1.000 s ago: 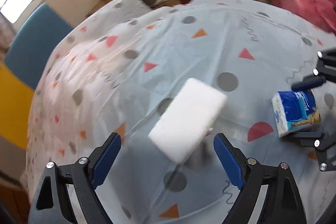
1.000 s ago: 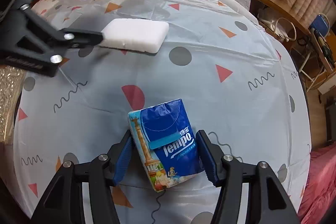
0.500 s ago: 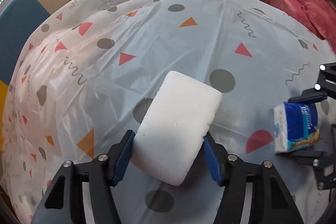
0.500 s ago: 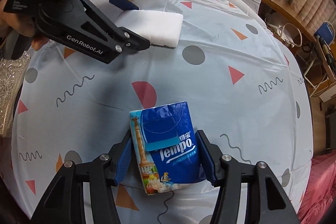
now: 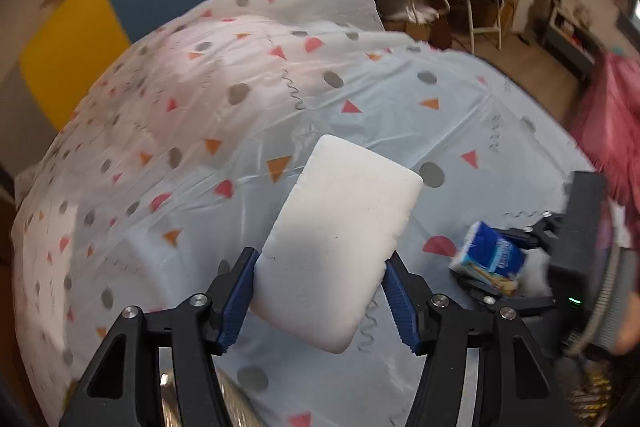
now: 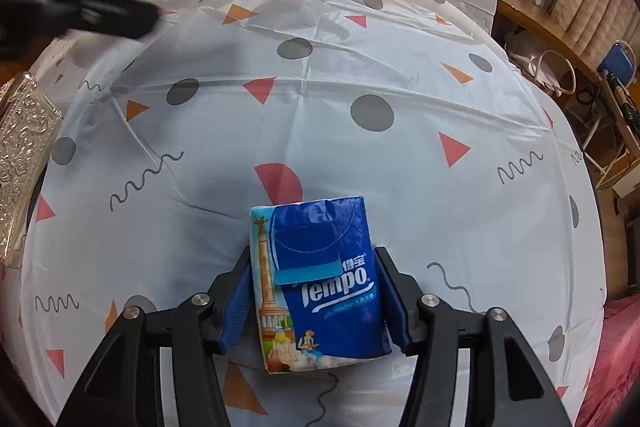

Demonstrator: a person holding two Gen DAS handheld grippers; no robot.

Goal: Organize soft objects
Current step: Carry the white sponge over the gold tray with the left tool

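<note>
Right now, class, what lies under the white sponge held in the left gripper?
The white sponge hangs clear above the patterned tablecloth, clamped in the left gripper. Visible beneath: cloth with squiggles and a grey dot. The patch directly behind the sponge is hidden.

Left gripper (image 5: 320, 301): matte black, angular two-arm frame with triangular cut-outs, silver round screws at the pivots, and ribbed blue pads (image 5: 236, 297) lining the fingers. Right gripper (image 6: 314, 301): the same black frame, silver screws and blue pads (image 6: 237, 301). Seen from the left wrist camera, its black body carries a small green light (image 5: 574, 300).
</note>
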